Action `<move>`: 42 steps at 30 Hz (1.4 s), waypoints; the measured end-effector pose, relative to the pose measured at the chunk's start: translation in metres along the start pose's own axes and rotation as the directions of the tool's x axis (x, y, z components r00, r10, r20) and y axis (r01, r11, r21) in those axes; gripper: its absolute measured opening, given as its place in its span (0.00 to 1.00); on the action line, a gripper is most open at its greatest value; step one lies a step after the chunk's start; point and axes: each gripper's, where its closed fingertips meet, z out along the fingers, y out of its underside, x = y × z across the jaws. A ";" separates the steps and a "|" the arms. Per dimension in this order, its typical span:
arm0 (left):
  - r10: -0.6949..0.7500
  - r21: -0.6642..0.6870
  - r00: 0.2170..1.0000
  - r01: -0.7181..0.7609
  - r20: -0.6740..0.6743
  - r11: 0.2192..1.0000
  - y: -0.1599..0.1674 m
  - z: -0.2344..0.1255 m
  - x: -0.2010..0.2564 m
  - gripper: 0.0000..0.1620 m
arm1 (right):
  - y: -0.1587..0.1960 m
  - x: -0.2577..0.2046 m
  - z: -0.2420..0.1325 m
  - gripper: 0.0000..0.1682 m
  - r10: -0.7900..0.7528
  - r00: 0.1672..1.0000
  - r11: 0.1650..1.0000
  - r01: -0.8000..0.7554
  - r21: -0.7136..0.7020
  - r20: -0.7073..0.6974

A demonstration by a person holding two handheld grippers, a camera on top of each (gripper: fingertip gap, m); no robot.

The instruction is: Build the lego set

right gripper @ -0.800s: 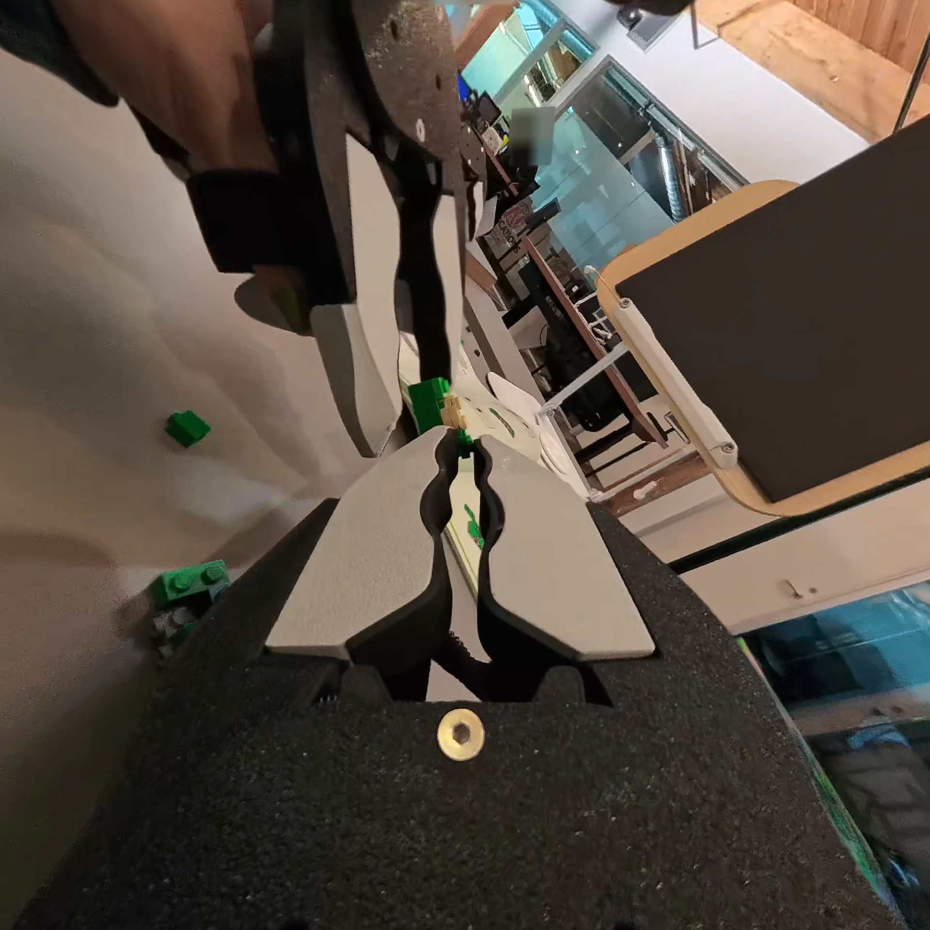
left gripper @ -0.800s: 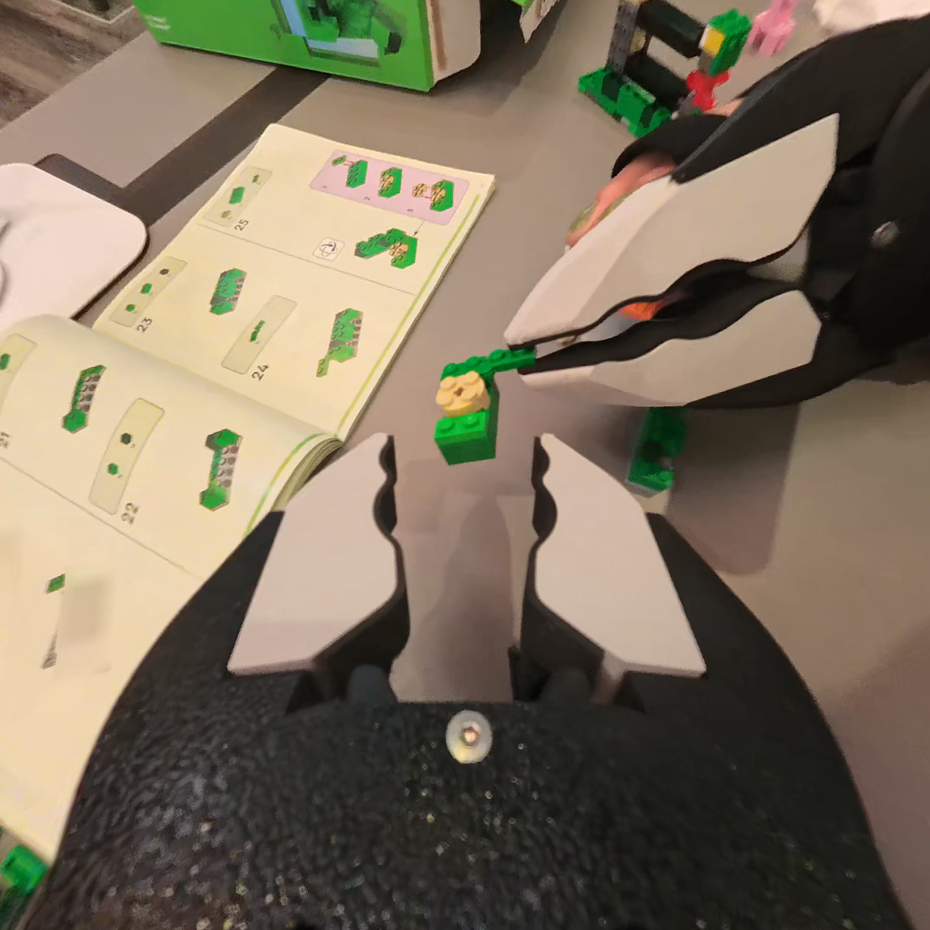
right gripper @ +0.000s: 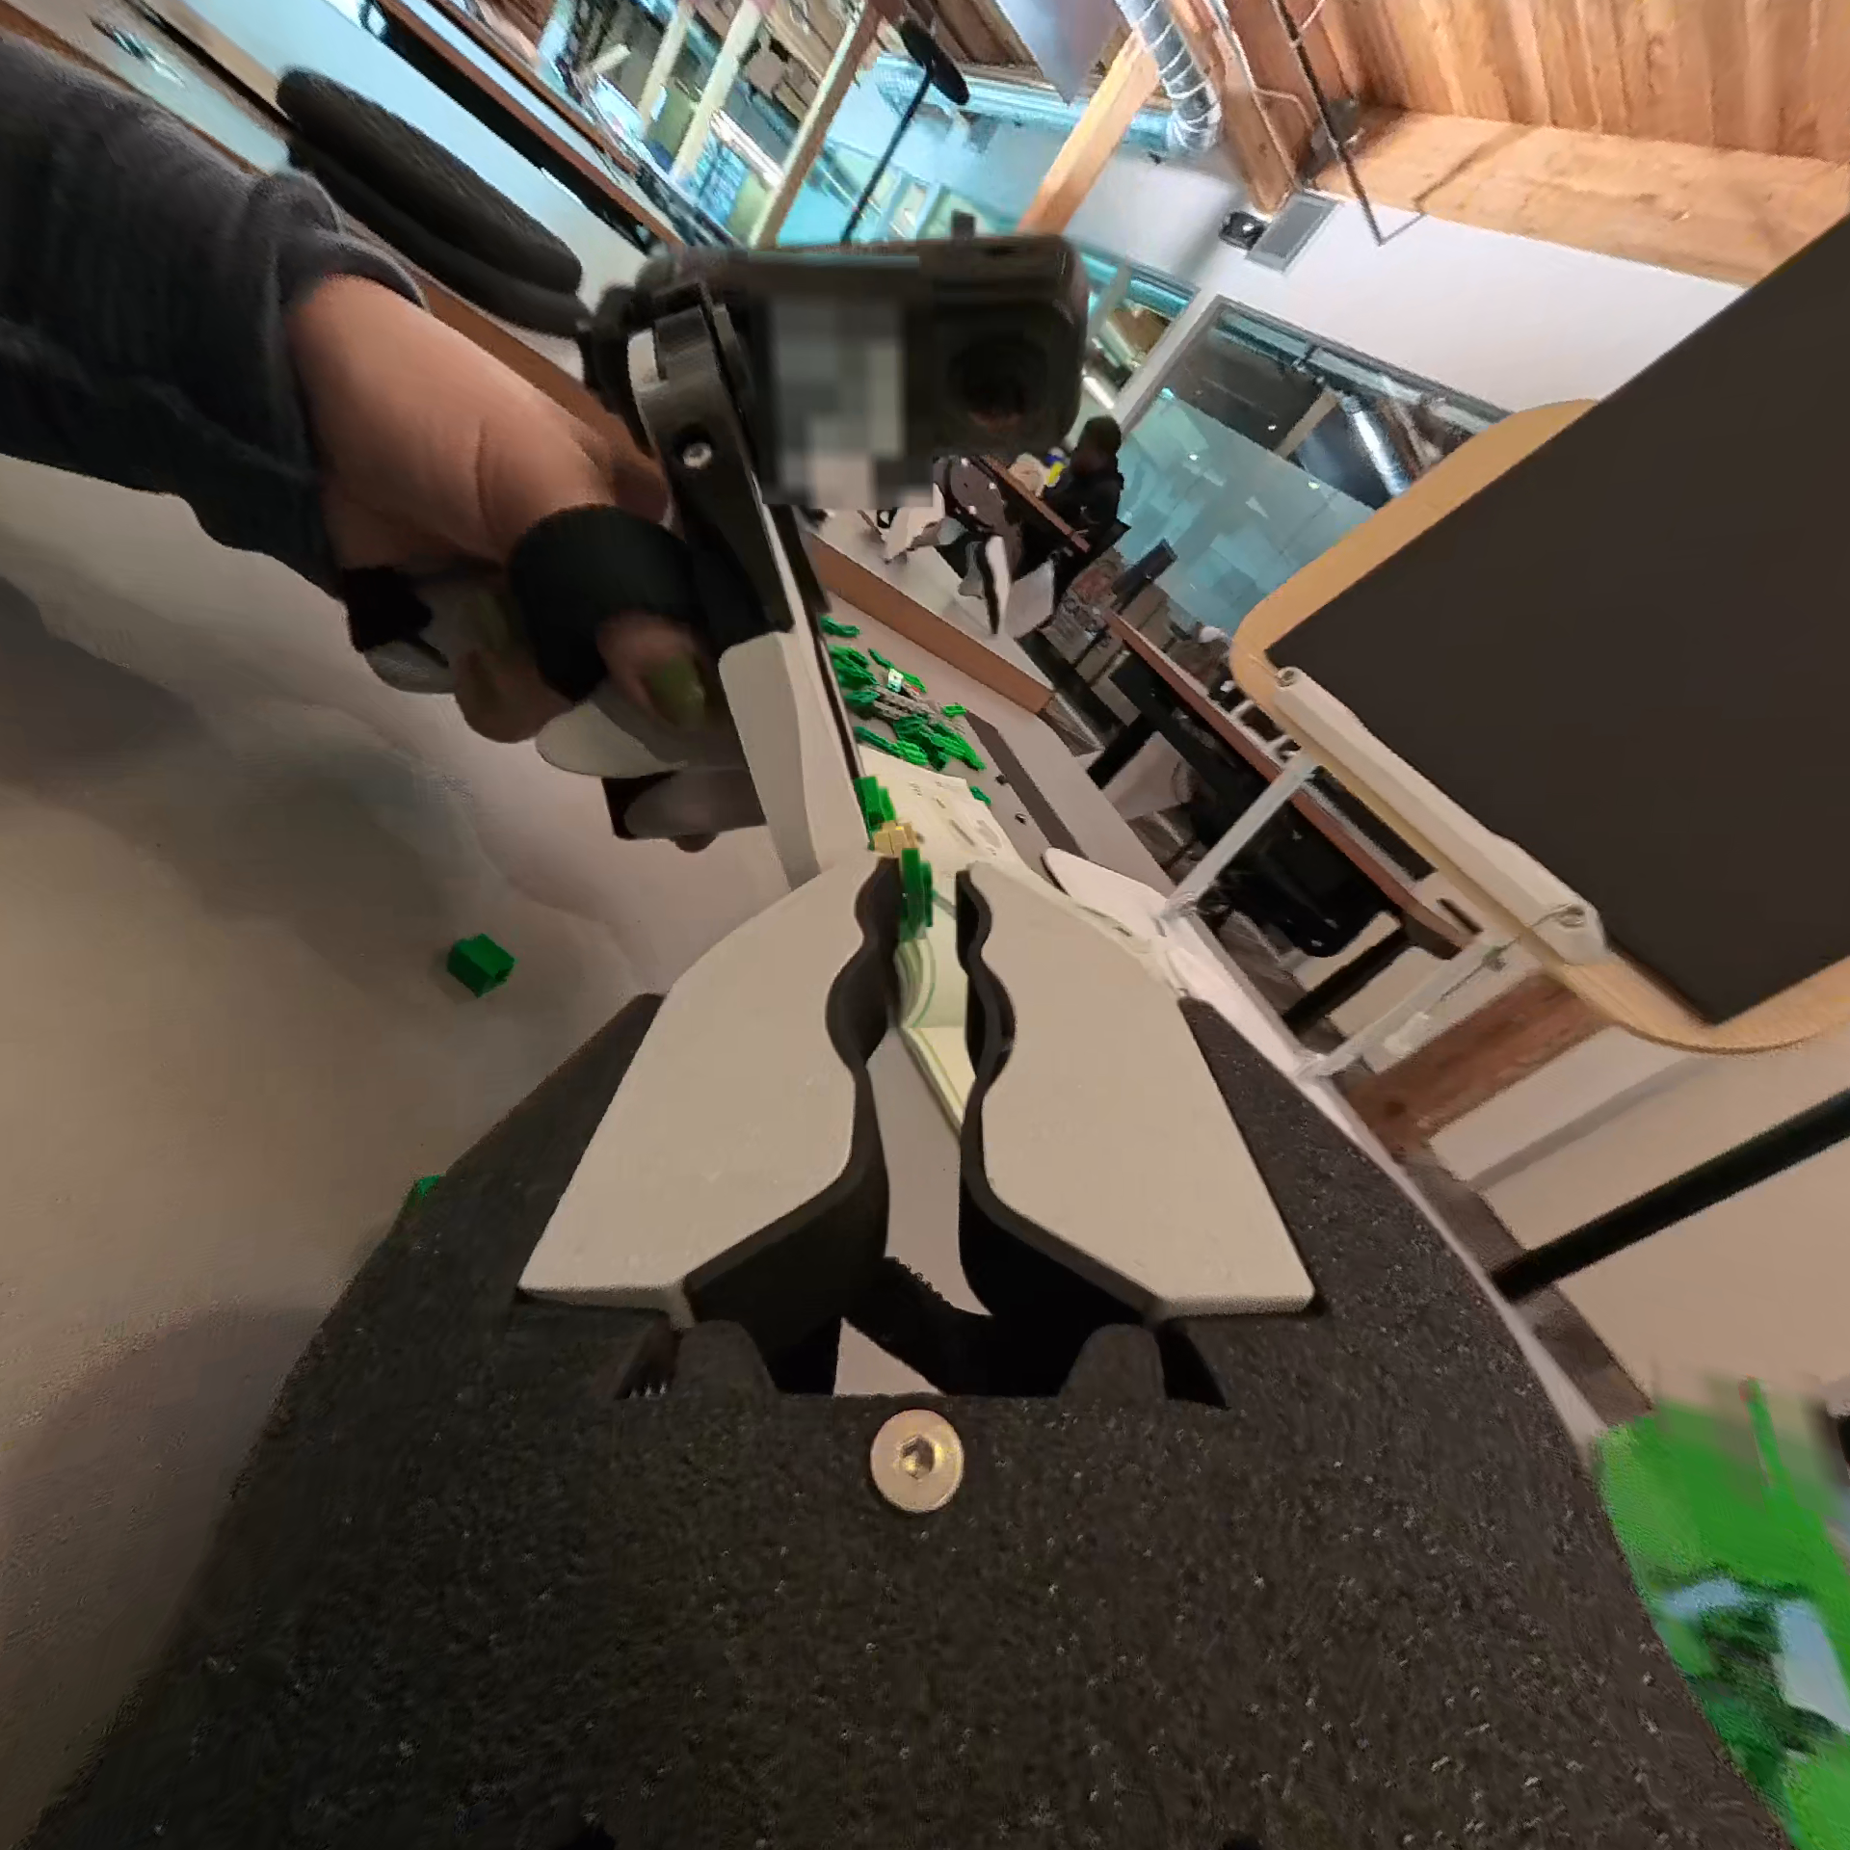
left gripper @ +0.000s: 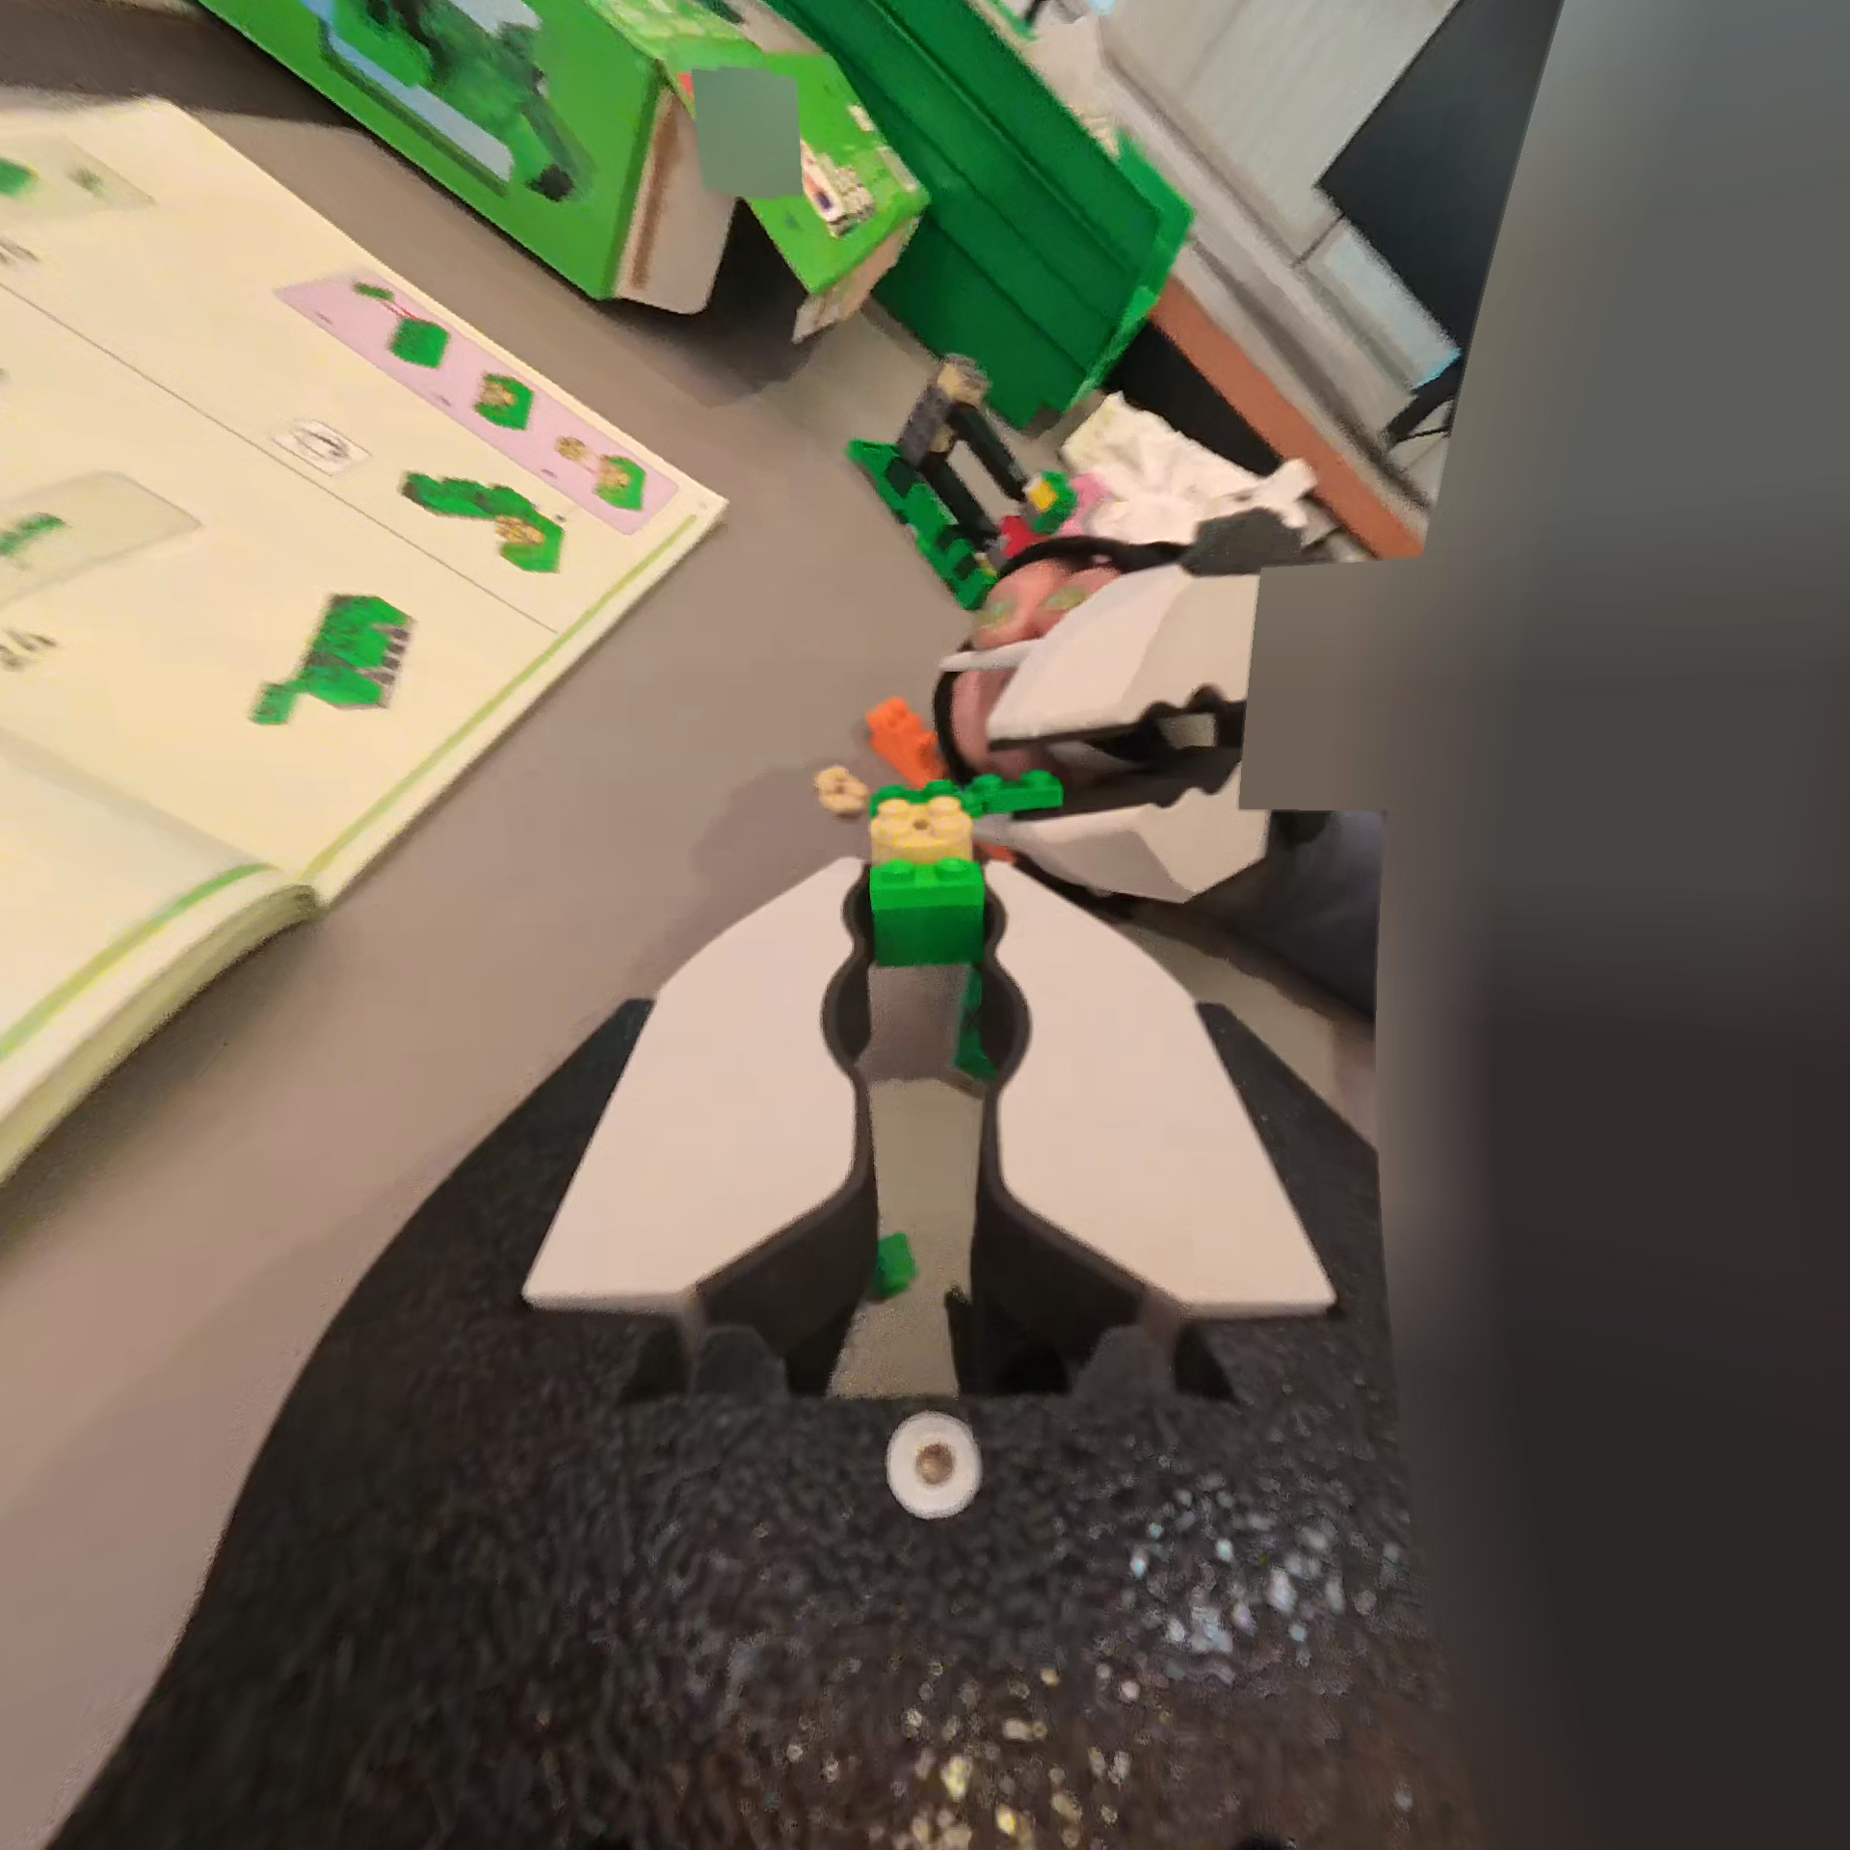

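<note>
The left hand-held gripper (left gripper: 926,906) clamps a green brick (left gripper: 926,913) topped by a tan piece (left gripper: 919,833). At 1 o'clock, the right hand-held gripper (left gripper: 986,806) nips its green plate (left gripper: 1013,796). An open instruction booklet (left gripper: 300,481) lies at 10 o'clock on the grey surface (left gripper: 621,901).

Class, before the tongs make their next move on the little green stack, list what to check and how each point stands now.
1. Left tongs closed on the green brick: ok.
2. Right tongs gripping the green plate: cannot tell.
3. Tan piece seated on the brick: ok.
4. Manual open, in view: ok.
5. Table under the brick clear: not ok, a loose green piece lies there.
</note>
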 end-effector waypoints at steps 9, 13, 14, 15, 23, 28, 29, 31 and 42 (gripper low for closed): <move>-0.146 -0.052 0.969 0.138 -0.200 0.989 0.008 0.001 0.017 0.11 | -0.008 -0.009 -0.009 0.05 0.217 0.954 0.970 -0.235 0.068 0.206; -0.169 -0.080 0.960 0.155 -0.225 0.985 0.012 0.000 0.020 0.10 | -0.006 -0.015 -0.007 0.04 0.255 0.934 0.960 -0.275 0.049 0.249; -0.177 -0.081 0.956 0.162 -0.234 0.983 0.012 0.000 0.021 0.10 | -0.007 -0.015 -0.007 0.04 0.262 0.931 0.957 -0.284 0.054 0.253; -0.183 -0.084 0.953 0.168 -0.241 0.982 0.012 0.000 0.022 0.10 | -0.007 -0.015 -0.007 0.04 0.264 0.930 0.956 -0.286 0.056 0.256; -0.158 -0.058 0.955 0.148 -0.250 0.987 0.011 0.001 0.021 0.10 | -0.006 -0.014 -0.006 0.06 0.247 0.942 0.962 -0.266 0.056 0.229; -0.043 0.024 0.979 0.049 -0.201 0.999 0.004 -0.001 0.016 0.10 | -0.007 -0.002 -0.009 0.16 0.275 0.946 0.952 -0.292 0.088 0.171; 0.000 0.058 0.985 0.011 -0.175 0.998 0.000 -0.003 0.013 0.10 | -0.007 0.004 -0.010 0.17 0.277 0.951 0.951 -0.292 0.098 0.138; 0.101 0.150 0.990 -0.085 -0.103 0.985 -0.009 -0.008 0.006 0.11 | -0.007 0.029 -0.017 0.17 0.248 0.968 0.960 -0.242 0.139 -0.028; 0.247 0.400 0.942 -0.321 0.225 0.859 -0.040 -0.039 -0.014 0.10 | 0.003 0.098 -0.056 0.05 0.057 0.835 0.997 -0.024 0.068 -0.547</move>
